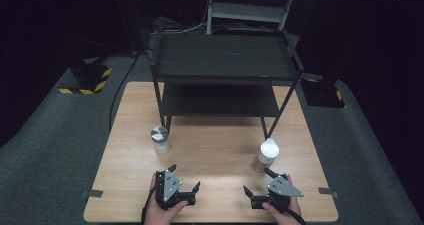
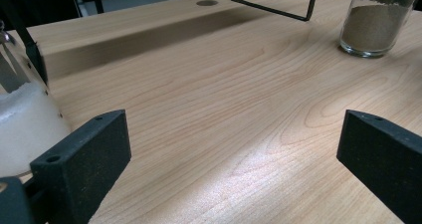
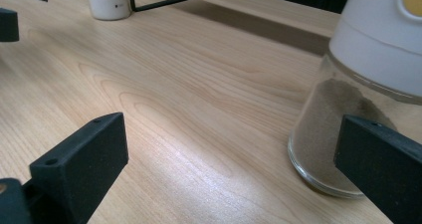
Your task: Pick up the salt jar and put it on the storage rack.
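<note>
Two jars stand on the wooden table (image 1: 215,150). A glass jar with a silver lid (image 1: 160,139) holds white powder and stands left of centre. A jar with a white lid (image 1: 266,155) holds brown powder at the right. My left gripper (image 1: 185,175) rests near the front edge, open, with bare wood between its jaws; the white-powder jar (image 2: 20,119) is just outside its left jaw. My right gripper (image 1: 256,180) is open too, and the brown-powder jar (image 3: 358,99) stands close behind its right jaw, apart from it.
A black two-level metal rack (image 1: 225,65) stands on the back half of the table, its legs (image 2: 271,7) behind both jars. Dark carpet surrounds the table. A white shelf unit (image 1: 250,10) stands beyond the rack.
</note>
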`<move>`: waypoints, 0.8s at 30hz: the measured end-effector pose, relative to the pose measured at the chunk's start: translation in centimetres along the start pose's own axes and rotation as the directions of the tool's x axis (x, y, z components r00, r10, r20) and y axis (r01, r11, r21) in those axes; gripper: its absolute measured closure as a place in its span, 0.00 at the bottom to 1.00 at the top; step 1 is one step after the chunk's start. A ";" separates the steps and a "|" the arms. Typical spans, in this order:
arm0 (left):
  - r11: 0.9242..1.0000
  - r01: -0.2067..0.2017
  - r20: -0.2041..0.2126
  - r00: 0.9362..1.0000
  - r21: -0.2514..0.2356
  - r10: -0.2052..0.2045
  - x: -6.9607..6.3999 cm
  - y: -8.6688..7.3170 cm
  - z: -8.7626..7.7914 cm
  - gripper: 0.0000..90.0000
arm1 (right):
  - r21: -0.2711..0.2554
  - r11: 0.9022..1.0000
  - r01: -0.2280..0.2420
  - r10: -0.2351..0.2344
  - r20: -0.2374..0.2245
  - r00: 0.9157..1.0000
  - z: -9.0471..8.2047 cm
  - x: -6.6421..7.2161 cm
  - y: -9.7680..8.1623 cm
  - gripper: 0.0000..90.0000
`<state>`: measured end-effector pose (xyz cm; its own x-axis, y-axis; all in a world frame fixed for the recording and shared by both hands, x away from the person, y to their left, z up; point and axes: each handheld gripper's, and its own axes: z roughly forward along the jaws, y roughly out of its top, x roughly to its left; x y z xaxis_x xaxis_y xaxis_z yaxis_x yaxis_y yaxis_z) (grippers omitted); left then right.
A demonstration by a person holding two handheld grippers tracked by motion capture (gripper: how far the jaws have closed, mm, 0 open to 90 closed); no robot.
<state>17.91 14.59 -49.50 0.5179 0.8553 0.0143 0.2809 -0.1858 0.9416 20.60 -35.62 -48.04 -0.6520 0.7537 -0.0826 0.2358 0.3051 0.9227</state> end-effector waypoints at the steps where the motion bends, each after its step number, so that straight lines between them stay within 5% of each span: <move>1: 1.000 0.000 0.000 1.000 0.000 0.000 0.0 0.0 0.0 0.01 | 0.000 1.000 0.000 0.000 0.000 1.000 0.0 0.0 0.0 0.01; 6: 1.000 0.006 0.007 1.000 0.004 -0.006 0.1 0.1 0.2 0.01 | -0.010 0.999 -0.052 0.052 -0.009 0.999 -0.2 -0.6 -0.3 0.00; 16: 1.000 0.019 0.013 1.000 -0.006 -0.019 0.4 -0.1 -0.1 0.01 | 0.001 1.000 -0.004 0.004 -0.009 1.000 -0.1 -0.1 0.0 0.00; 24: 1.000 0.020 0.043 0.999 -0.021 -0.019 1.0 -0.5 -0.4 0.00 | 0.017 1.000 -0.019 0.020 -0.035 0.999 0.0 -0.7 0.2 0.00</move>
<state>17.97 15.76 -49.82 0.5467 0.8372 -0.0176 0.2740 -0.1589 0.9485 21.14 -36.05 -47.79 -0.6719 0.7389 -0.0511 0.2606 0.3004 0.9175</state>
